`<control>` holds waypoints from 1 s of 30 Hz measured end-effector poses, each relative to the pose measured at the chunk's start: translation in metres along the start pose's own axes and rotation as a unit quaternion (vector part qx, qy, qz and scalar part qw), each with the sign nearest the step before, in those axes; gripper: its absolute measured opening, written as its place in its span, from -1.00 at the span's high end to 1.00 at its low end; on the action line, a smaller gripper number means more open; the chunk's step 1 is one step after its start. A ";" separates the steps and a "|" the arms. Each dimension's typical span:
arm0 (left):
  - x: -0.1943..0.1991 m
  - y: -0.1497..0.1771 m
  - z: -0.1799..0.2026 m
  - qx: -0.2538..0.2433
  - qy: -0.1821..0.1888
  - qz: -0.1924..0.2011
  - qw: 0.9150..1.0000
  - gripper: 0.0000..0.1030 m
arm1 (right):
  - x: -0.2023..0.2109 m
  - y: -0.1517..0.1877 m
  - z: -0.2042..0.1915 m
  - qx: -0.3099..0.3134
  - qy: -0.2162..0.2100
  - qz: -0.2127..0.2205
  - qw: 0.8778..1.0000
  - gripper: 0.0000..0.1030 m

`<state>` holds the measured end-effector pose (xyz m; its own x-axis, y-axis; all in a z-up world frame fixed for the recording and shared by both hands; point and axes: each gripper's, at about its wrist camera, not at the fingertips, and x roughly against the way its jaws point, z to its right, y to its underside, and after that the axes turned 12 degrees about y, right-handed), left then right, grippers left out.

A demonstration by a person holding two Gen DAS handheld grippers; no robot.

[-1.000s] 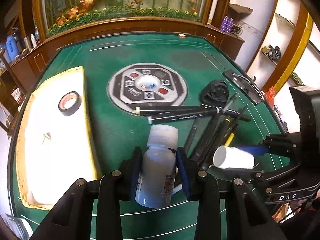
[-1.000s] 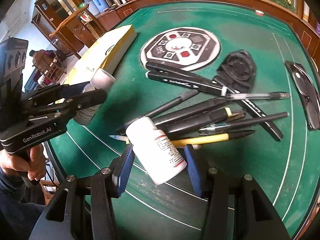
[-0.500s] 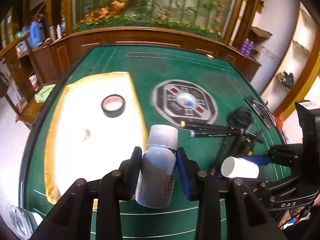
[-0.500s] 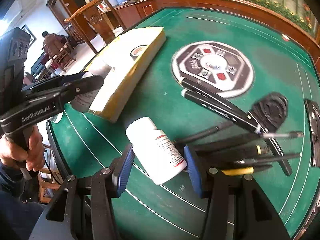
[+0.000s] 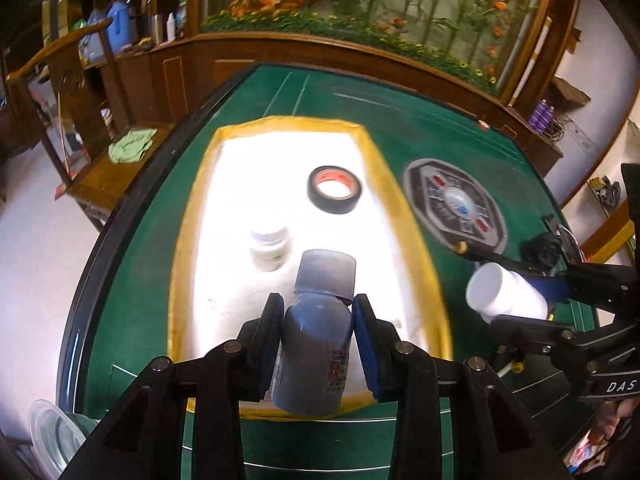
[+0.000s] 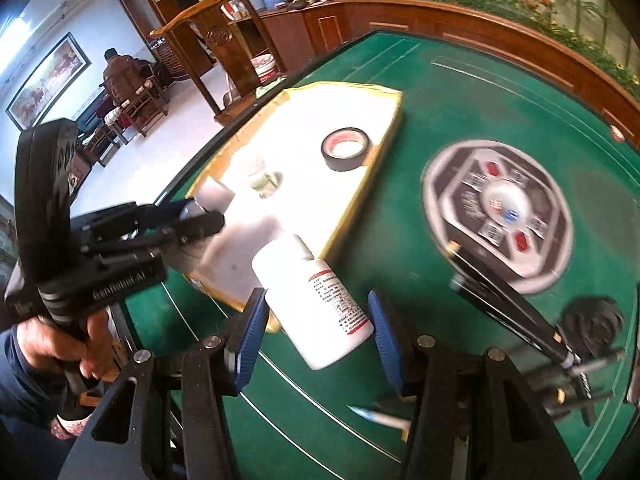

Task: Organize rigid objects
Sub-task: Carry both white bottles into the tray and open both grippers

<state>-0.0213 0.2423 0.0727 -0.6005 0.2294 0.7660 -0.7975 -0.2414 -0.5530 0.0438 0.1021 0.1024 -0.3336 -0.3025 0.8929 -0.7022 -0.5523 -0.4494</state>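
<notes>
My left gripper (image 5: 316,318) is shut on a small grey bottle (image 5: 314,352) with a ribbed cap, held over the near end of a white tray with a yellow rim (image 5: 182,248). On the tray lie a black tape roll (image 5: 334,190) and a small pale jar (image 5: 270,246). My right gripper (image 6: 316,322) is shut on a white bottle with a red-lined label (image 6: 316,300), which sits tilted over the green felt beside the tray's rim (image 6: 354,204). That white bottle (image 5: 502,294) also shows at the right of the left wrist view. The left gripper (image 6: 200,216) appears at the left of the right wrist view.
A round grey control panel (image 6: 500,208) is set in the green table (image 6: 460,100). Several dark pens (image 6: 516,316) and a black lump (image 6: 592,320) lie right of it. Wooden cabinets and a chair (image 6: 208,48) surround the table; a person sits far off.
Both grippers have swung left from the pile of pens to the tray, each still holding its bottle. The small jar on the tray has come into view.
</notes>
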 end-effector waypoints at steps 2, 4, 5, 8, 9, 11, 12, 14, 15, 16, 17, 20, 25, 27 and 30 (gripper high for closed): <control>-0.002 0.000 -0.011 0.006 -0.006 -0.004 1.000 0.28 | -0.010 -0.009 -0.012 0.003 0.002 -0.006 1.000 0.02; -0.005 0.001 -0.021 0.018 -0.005 -0.007 1.000 0.28 | -0.022 -0.017 -0.022 0.001 -0.007 -0.015 1.000 0.02; -0.007 0.002 -0.026 0.025 -0.005 -0.009 1.000 0.28 | -0.027 -0.021 -0.027 0.002 -0.005 -0.018 1.000 0.02; -0.011 0.004 -0.035 0.029 -0.008 -0.013 0.999 0.28 | -0.044 -0.033 -0.042 0.009 0.002 -0.025 1.000 0.02; -0.014 0.004 -0.038 0.030 -0.009 -0.015 0.999 0.28 | -0.048 -0.035 -0.045 0.010 0.003 -0.028 1.000 0.02; -0.020 0.005 -0.042 0.033 -0.011 -0.020 0.999 0.28 | -0.060 -0.042 -0.051 0.014 0.015 -0.036 0.999 0.02; -0.023 0.006 -0.045 0.036 -0.011 -0.023 0.999 0.28 | -0.067 -0.045 -0.054 0.015 0.022 -0.038 0.999 0.02; -0.028 0.007 -0.046 0.033 -0.011 -0.025 0.999 0.28 | -0.078 -0.047 -0.056 0.011 0.032 -0.045 0.998 0.02; -0.030 0.007 -0.047 0.032 -0.012 -0.026 0.999 0.28 | -0.083 -0.049 -0.056 0.007 0.033 -0.048 0.998 0.02; -0.032 0.008 -0.048 0.033 -0.012 -0.027 0.999 0.28 | -0.086 -0.049 -0.057 0.005 0.033 -0.049 0.998 0.02; -0.034 0.008 -0.049 0.035 -0.013 -0.027 0.999 0.28 | -0.088 -0.050 -0.057 0.003 0.036 -0.047 0.998 0.02; -0.039 0.007 -0.058 0.043 -0.013 -0.025 0.999 0.28 | -0.096 -0.053 -0.059 -0.001 0.039 -0.041 0.998 0.02; -0.040 0.003 -0.059 0.028 -0.022 -0.018 0.999 0.28 | -0.100 -0.057 -0.064 0.018 0.073 -0.031 0.997 0.02; -0.039 0.003 -0.059 0.027 -0.016 -0.017 0.999 0.16 | -0.095 -0.056 -0.065 0.018 0.077 -0.028 0.996 0.02; -0.038 0.002 -0.057 0.029 -0.011 -0.015 0.999 -0.03 | -0.084 -0.054 -0.063 0.014 0.087 -0.017 0.996 0.00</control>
<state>-0.0037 0.2873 0.0236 -0.5750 0.2166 0.7890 -0.8096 -0.2901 -0.5103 0.0699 0.2060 0.0538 -0.4143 -0.1455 0.8984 -0.6988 -0.5816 -0.4165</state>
